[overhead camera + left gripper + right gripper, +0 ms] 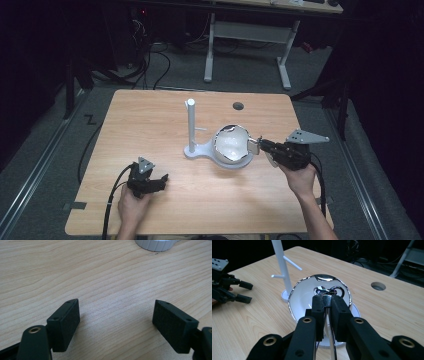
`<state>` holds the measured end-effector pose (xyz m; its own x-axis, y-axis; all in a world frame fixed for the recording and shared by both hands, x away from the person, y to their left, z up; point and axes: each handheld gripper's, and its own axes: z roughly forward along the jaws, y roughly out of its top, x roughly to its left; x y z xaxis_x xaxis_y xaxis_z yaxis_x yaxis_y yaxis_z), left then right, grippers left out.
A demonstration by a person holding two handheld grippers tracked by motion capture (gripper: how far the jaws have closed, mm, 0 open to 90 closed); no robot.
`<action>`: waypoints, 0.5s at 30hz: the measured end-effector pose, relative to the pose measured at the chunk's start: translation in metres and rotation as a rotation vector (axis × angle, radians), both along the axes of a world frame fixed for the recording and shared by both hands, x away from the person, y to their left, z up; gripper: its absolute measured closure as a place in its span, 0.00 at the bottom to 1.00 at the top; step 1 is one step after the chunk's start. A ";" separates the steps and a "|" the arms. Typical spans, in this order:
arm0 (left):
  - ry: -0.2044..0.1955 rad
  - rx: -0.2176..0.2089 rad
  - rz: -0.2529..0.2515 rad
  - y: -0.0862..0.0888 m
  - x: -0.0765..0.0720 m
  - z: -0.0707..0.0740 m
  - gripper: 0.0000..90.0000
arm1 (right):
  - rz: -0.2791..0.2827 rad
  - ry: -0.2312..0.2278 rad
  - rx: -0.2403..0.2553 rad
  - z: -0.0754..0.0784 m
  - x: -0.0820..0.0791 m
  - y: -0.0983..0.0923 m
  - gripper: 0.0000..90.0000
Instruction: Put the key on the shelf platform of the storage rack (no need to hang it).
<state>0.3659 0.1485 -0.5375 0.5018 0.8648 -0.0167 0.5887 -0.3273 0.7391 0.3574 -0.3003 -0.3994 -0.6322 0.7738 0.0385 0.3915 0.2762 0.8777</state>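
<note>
Counter: light wood counter [165, 115], with a round cable hole [238, 106] near its far edge.

Stand: a white stand [191, 131] sits near the counter's middle, its upright post carrying short side pegs and its flat base spreading toward the right edge.

Ladle: a shiny metal ladle [231, 143] is held over the round part of the stand's base, its bowl tipped on edge so the pale inside shows in the high view. In the right gripper view the bowl faces the camera, with the handle running back between the jaws.

Right gripper: right gripper [257, 145], held in the person's right hand [301, 180] toward the right edge, has its jaws closed tight on the ladle's handle just behind the bowl.

Left gripper: left gripper [161, 181], in the left hand [132, 205] near the front-left corner, lies low over the counter. Its jaws stand wide apart with nothing between them but bare wood.

Separation: the two grippers are well apart.
</note>
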 end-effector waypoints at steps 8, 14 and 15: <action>0.000 0.000 0.000 0.000 0.000 0.000 0.25 | 0.025 0.005 0.010 0.001 0.008 0.011 0.91; 0.000 0.000 0.000 0.000 0.000 0.000 0.25 | 0.050 0.011 0.011 0.002 0.017 0.023 0.91; 0.000 -0.001 0.000 0.000 0.000 0.000 0.25 | 0.049 0.014 0.010 0.002 0.018 0.025 0.91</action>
<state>0.3659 0.1485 -0.5375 0.5017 0.8649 -0.0172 0.5887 -0.3268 0.7393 0.3750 -0.2756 -0.3975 -0.6685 0.7417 0.0553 0.3905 0.2867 0.8748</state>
